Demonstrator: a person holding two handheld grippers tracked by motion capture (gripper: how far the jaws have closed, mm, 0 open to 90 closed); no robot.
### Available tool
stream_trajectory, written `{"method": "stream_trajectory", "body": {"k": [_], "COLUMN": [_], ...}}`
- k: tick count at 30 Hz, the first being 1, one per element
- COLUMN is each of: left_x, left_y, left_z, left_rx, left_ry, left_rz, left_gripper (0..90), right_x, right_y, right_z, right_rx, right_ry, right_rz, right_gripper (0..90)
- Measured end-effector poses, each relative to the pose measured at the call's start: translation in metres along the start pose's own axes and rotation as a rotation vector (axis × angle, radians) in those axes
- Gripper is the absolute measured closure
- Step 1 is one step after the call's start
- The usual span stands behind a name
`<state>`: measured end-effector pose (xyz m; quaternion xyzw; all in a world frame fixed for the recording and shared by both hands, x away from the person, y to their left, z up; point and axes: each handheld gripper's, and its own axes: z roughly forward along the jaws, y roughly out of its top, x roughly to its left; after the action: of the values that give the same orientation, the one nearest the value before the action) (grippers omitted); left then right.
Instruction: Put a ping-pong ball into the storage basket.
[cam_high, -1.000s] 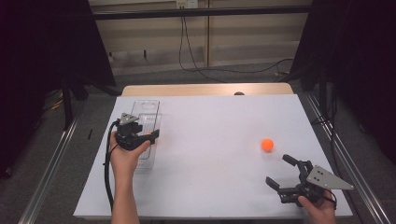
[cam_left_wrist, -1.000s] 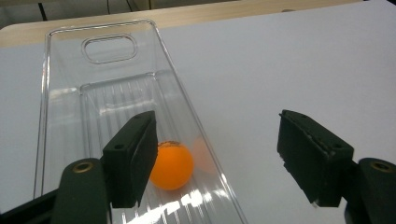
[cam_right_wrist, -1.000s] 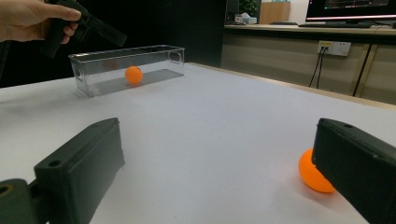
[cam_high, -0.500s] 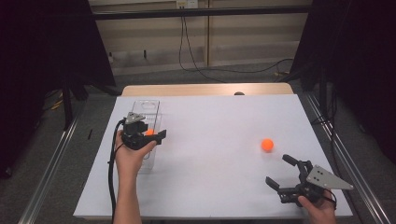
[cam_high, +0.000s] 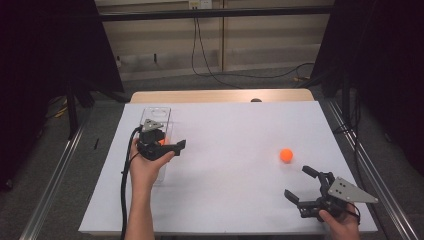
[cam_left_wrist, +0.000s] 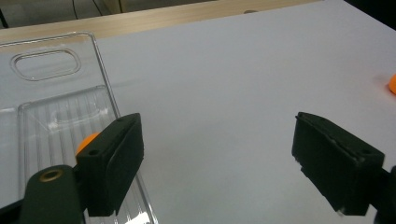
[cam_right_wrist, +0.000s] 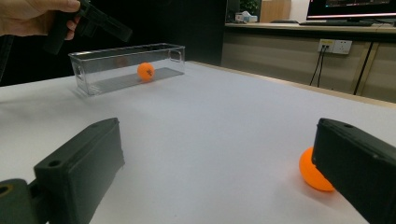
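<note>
Writing is nowhere legible. Left hand-held gripper (cam_high: 167, 145), jaws just opening and empty, hovers over the clear plastic rectangular bin (cam_high: 156, 114) holding one orange ball (cam_right_wrist: 146, 71). Right hand-held gripper (cam_high: 301, 184) rests open near another orange ball (cam_high: 286, 155) on the white bench (cam_high: 235, 150).

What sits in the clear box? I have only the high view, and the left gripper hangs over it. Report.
Observer: One orange ball, resting on the floor of the clear box.
Operator: Check the left gripper's jaws.
Observer: The left gripper has just been opening; nothing lies between its jaws.
Operator: Now the right gripper.
Observer: The right gripper is open; its own view shows the loose ball partly behind one jaw, on the table.
</note>
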<state>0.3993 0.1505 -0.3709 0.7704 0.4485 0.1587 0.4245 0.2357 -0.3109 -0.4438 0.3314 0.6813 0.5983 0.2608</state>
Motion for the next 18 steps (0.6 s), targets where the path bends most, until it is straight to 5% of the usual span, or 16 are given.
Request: {"method": "stream_trajectory", "body": {"k": [18], "left_x": [-0.016], "left_y": [0.003], "left_z": [0.012], "left_rx": [0.006], "left_ry": [-0.050], "left_rz": [0.030], "left_gripper": [14.0], "right_x": [0.000], "right_y": [0.000], "right_z": [0.001], "right_rx": [0.006], "right_ry": [-0.001], "right_rz": [-0.002], "right_gripper": [1.8]}}
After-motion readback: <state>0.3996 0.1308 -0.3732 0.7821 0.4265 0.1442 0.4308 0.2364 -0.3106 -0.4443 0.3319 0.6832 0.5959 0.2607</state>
